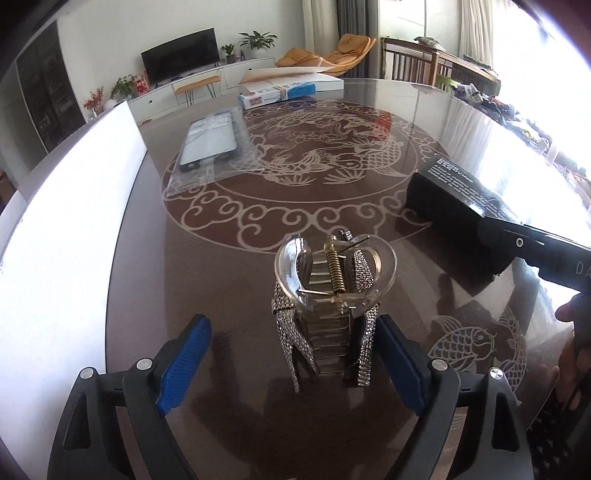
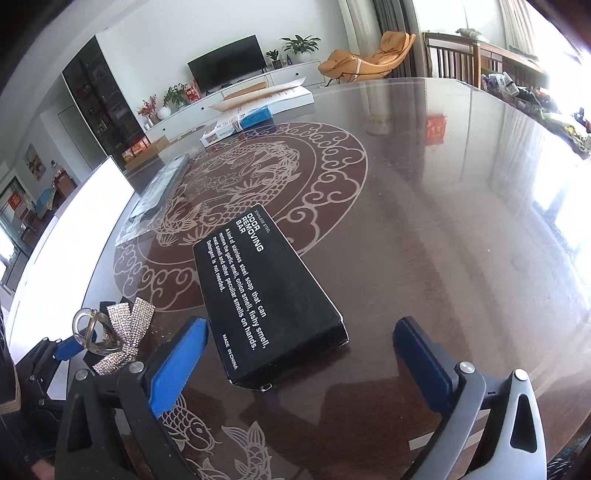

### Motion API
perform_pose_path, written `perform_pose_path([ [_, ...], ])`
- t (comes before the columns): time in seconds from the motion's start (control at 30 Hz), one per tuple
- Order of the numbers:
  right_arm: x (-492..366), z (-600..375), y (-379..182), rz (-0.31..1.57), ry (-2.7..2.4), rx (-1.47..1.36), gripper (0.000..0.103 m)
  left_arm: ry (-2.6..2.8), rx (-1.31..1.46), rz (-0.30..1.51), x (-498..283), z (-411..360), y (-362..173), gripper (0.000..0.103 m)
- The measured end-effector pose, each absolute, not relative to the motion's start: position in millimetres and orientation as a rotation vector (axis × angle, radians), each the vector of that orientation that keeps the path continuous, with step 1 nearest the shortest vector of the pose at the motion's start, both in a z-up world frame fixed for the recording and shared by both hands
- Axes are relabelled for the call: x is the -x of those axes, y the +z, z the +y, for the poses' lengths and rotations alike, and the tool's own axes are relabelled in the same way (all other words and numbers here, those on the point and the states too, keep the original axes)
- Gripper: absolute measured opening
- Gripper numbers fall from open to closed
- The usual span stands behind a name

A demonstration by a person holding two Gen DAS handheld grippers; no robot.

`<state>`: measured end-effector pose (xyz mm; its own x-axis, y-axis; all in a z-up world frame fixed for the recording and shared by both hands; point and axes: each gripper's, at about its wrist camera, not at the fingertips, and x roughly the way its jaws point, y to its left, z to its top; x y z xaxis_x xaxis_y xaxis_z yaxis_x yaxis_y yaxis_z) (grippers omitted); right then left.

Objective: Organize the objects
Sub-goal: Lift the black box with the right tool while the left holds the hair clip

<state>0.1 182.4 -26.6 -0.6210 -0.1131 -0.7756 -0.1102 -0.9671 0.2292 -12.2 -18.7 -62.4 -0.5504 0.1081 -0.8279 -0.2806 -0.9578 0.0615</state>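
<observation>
Rhinestone-covered, the clear plastic hair claw clip is stood on the glossy dark patterned bench between the spread, untouching jaws of the left hand-held gripper, apparently for grasping, while the right hand-held gripper is likewise held open around the black rectangular cardboard box.

A glossy dark tabletop with a pale fish pattern is seen in a bright living room. At the far white wall a black television is set on a low white cabinet, flanked by potted plants. An orange lounge chair is placed near curtained windows on the right.
</observation>
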Motion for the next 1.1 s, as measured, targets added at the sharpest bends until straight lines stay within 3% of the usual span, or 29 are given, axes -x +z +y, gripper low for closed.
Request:
perform_pose_path([
  [0.23,0.4,179.9,-27.9,-0.365,-2.804,-1.383,0.102,2.542,1.405,0.095,5.2,-50.9,-62.7,0.089],
  [0.47,1.1,176.7,-29.1,-0.326,-2.807,-1.399,0.103,2.517,1.357,0.309,25.2,-18.2,-63.5,0.092],
  [0.53,0.6,177.1,-29.1,-0.324,-2.807,-1.399,0.103,2.511,1.340,0.240,32.7,-18.4,-61.8,0.091],
  [0.57,0.5,177.1,-29.0,-0.327,-2.806,-1.398,0.103,2.515,1.339,0.198,34.3,-19.4,-61.2,0.084],
  [0.6,0.2,177.2,-28.8,-0.330,-2.805,-1.397,0.103,2.526,1.341,0.165,35.5,-19.9,-61.0,0.070],
  [0.67,-0.3,177.3,-28.6,-0.334,-2.804,-1.395,0.103,2.570,1.324,0.165,30.9,-18.1,-58.9,0.055],
  [1.0,2.0,171.3,-29.8,-0.253,-2.784,-1.453,0.103,2.558,1.329,0.190,4.7,-12.8,-59.9,0.055],
  [1.1,14.8,166.8,-29.5,-0.097,-2.653,-1.594,0.103,2.551,1.329,0.178,4.9,-13.9,-59.6,0.055],
])
